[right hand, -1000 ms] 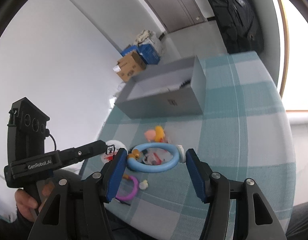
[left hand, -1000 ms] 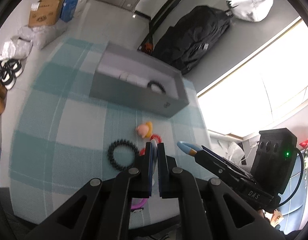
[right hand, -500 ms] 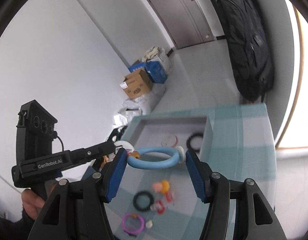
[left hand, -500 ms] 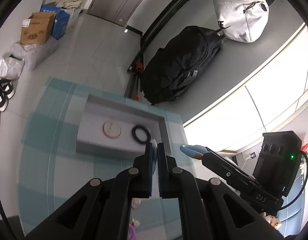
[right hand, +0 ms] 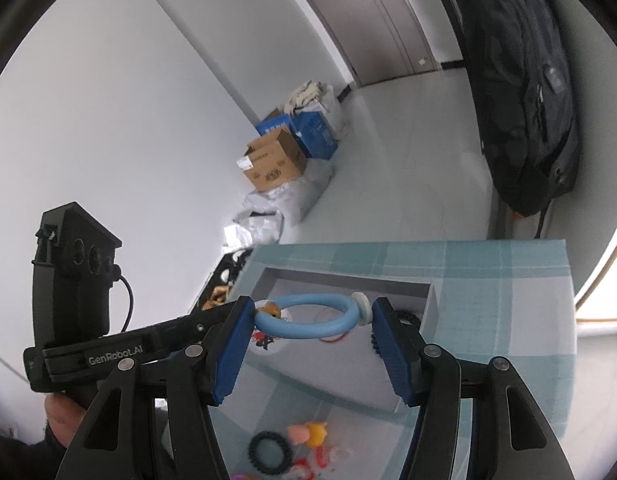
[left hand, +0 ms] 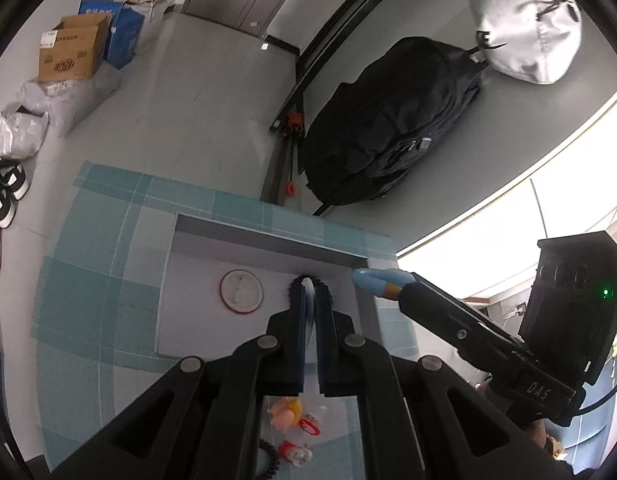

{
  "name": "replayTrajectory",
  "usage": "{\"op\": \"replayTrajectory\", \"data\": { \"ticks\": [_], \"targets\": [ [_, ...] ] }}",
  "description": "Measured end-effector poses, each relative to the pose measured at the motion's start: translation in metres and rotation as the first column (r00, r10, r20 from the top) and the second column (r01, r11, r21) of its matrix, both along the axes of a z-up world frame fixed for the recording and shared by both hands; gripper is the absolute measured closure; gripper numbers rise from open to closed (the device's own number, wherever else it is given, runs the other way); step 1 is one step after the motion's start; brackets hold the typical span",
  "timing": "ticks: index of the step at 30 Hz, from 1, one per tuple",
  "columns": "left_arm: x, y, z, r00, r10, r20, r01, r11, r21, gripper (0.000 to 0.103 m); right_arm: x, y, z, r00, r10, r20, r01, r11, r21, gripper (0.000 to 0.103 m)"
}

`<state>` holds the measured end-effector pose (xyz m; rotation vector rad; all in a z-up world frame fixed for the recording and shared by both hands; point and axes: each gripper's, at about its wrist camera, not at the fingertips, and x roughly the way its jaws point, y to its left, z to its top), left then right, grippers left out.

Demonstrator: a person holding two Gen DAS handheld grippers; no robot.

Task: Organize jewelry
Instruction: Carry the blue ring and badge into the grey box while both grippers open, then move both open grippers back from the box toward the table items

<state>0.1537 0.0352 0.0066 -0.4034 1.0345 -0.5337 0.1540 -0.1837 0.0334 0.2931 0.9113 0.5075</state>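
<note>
My left gripper (left hand: 308,284) is shut on a thin white ring (left hand: 307,282) seen edge-on, above the grey box (left hand: 268,236). In the box lie a white disc with a red rim (left hand: 241,291) and a black beaded bracelet (left hand: 295,280). My right gripper (right hand: 312,312) is shut on a light blue bracelet (right hand: 304,330) with charms, held over the box (right hand: 432,304); it also shows in the left wrist view (left hand: 382,278). A black bracelet (right hand: 268,450), a pink and yellow toy (right hand: 308,432) and red pieces (left hand: 294,450) lie on the checked cloth.
The table has a teal checked cloth (left hand: 92,292). Behind it on the floor are a black backpack (left hand: 388,132), cardboard boxes (left hand: 68,56) and plastic bags (left hand: 56,104). A bright window (left hand: 580,216) is at the right.
Both grippers rose from the cloth and moved forward over the grey box, each keeping hold of its piece. The loose items on the cloth now lie below and behind them.
</note>
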Motion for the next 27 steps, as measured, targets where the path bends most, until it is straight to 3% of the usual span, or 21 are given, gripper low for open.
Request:
{"op": "replayTrajectory", "data": {
  "ticks": [11,14,16,18,20,24,27],
  "targets": [
    [0.015,0.006,-0.015,0.999,0.016,-0.040,-0.016,1.000,-0.013,0.103,0.022,0.009,-0.027,0.999,0.008,-0.053,-0.010,1.000,-0.026,0.042],
    [0.021,0.007,-0.019,0.997,0.018,-0.080,-0.021,0.999,-0.036,0.101,0.027,0.010,-0.030,0.997,0.004,-0.071,-0.006,0.999,-0.040,0.026],
    [0.024,0.008,-0.022,0.993,-0.001,-0.117,-0.006,0.998,-0.061,0.088,0.025,0.006,-0.029,0.998,-0.006,-0.060,0.004,0.999,-0.040,0.022],
    [0.023,0.011,-0.021,0.994,0.005,-0.113,-0.015,0.996,-0.085,0.061,0.020,-0.001,-0.025,0.999,-0.018,-0.042,0.016,0.999,-0.037,0.019],
    [0.019,0.016,-0.017,0.995,0.026,-0.097,-0.036,0.994,-0.106,0.050,0.016,-0.006,-0.023,0.999,-0.041,-0.024,0.040,0.998,-0.045,0.015],
    [0.015,0.020,-0.012,0.994,0.043,-0.097,-0.052,0.995,-0.089,0.048,0.001,-0.020,-0.019,0.996,-0.085,0.008,0.085,0.994,-0.066,0.012],
    [0.007,0.020,-0.010,0.994,0.059,-0.094,-0.062,0.998,-0.032,0.048,-0.007,-0.028,-0.016,0.994,-0.109,0.033,0.111,0.992,-0.065,0.007]
  ]
}}
